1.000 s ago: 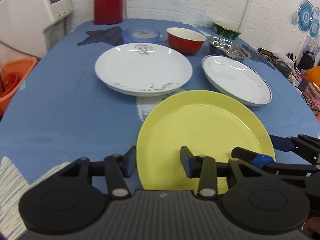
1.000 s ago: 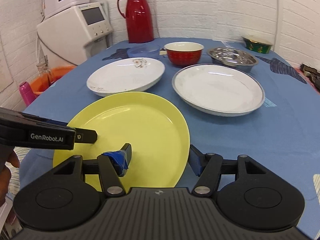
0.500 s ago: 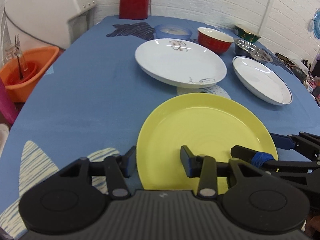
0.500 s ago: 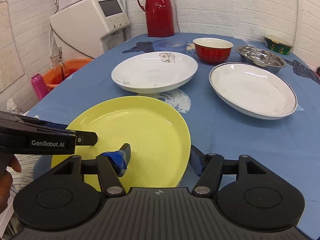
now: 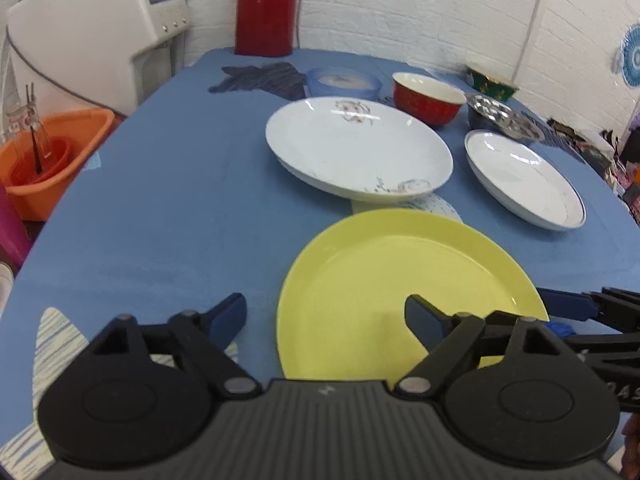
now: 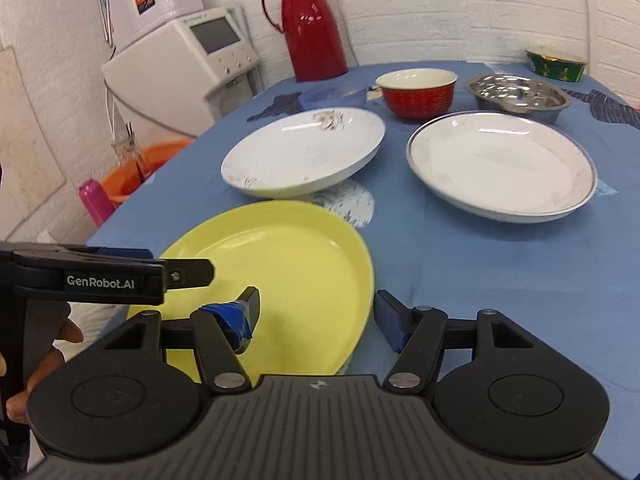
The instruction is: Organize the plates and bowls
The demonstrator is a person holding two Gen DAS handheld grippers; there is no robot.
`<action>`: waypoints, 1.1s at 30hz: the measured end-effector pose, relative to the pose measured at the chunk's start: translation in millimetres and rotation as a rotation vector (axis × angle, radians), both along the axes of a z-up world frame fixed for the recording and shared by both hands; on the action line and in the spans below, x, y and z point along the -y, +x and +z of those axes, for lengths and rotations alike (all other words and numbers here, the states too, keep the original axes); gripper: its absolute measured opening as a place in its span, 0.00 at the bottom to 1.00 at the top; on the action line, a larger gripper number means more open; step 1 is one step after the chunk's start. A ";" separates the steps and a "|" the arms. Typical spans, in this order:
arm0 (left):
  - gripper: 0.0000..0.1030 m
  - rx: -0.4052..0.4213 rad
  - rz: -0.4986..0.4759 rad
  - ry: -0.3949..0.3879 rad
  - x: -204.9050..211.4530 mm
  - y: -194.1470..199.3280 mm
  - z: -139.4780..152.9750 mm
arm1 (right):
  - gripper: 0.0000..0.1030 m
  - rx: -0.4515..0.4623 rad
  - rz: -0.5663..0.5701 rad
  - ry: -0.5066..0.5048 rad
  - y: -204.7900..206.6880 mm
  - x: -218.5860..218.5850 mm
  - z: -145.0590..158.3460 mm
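Observation:
A yellow plate [image 5: 400, 280] [image 6: 280, 272] lies low over the blue table at the near edge. My left gripper [image 5: 324, 316] stands open across its left rim, neither finger pressing it. My right gripper [image 6: 318, 314] is shut on the plate's right rim, with the taped finger inside and the other against the outer edge. Beyond lie a patterned white plate [image 5: 356, 148] [image 6: 304, 156] and a grey-rimmed white plate [image 5: 524, 176] [image 6: 500, 164]. Behind them stand a red bowl [image 5: 428, 100], a steel bowl [image 5: 504, 120] and a green bowl [image 5: 492, 82].
A small blue dish [image 5: 344, 82] and a red thermos [image 5: 264, 8] stand at the back. Off the table's left edge are an orange basin [image 5: 52, 152] and a white appliance [image 5: 96, 36]. A hand [image 6: 40, 360] holds the left gripper's handle.
My left gripper's fingers have spread apart and let go of the yellow plate's left rim. Both views have shifted and drawn closer to the far dishes. The right gripper's jaws are unchanged.

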State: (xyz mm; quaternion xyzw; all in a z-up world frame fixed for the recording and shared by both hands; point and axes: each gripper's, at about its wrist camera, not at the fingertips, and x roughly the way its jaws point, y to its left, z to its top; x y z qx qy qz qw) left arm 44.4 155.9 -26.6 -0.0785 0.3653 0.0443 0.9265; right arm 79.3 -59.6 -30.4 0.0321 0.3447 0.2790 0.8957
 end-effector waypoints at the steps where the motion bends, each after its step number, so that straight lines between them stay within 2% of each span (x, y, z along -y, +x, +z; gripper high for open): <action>1: 0.85 0.023 0.008 0.010 -2.7 -2.6 4.6 | 0.47 0.024 -0.034 -0.002 -0.2 7.1 6.2; 4: 0.89 0.059 0.032 -0.004 -16.6 -1.3 17.8 | 0.48 0.085 -0.073 -0.015 10.6 16.7 25.1; 11: 0.89 0.054 0.061 -0.074 -48.8 59.9 37.2 | 0.49 0.140 0.058 -0.092 80.6 -29.0 48.6; 17: 0.89 -0.005 0.063 -0.127 -69.8 121.6 32.1 | 0.50 0.071 0.084 -0.136 148.0 -66.4 39.6; 22: 0.88 -0.045 0.070 -0.068 -70.6 149.2 23.5 | 0.50 0.025 0.093 -0.163 183.9 -81.8 24.5; 29: 0.88 -0.071 0.045 -0.037 -65.6 164.9 14.6 | 0.51 -0.048 0.123 -0.214 189.5 -94.9 5.1; 30: 0.88 -0.074 0.042 -0.040 -64.9 166.3 12.5 | 0.54 -0.062 0.130 -0.223 189.1 -96.7 2.4; 33: 0.88 -0.088 0.039 -0.050 -63.7 169.4 6.0 | 0.54 -0.053 0.140 -0.209 187.7 -94.7 1.6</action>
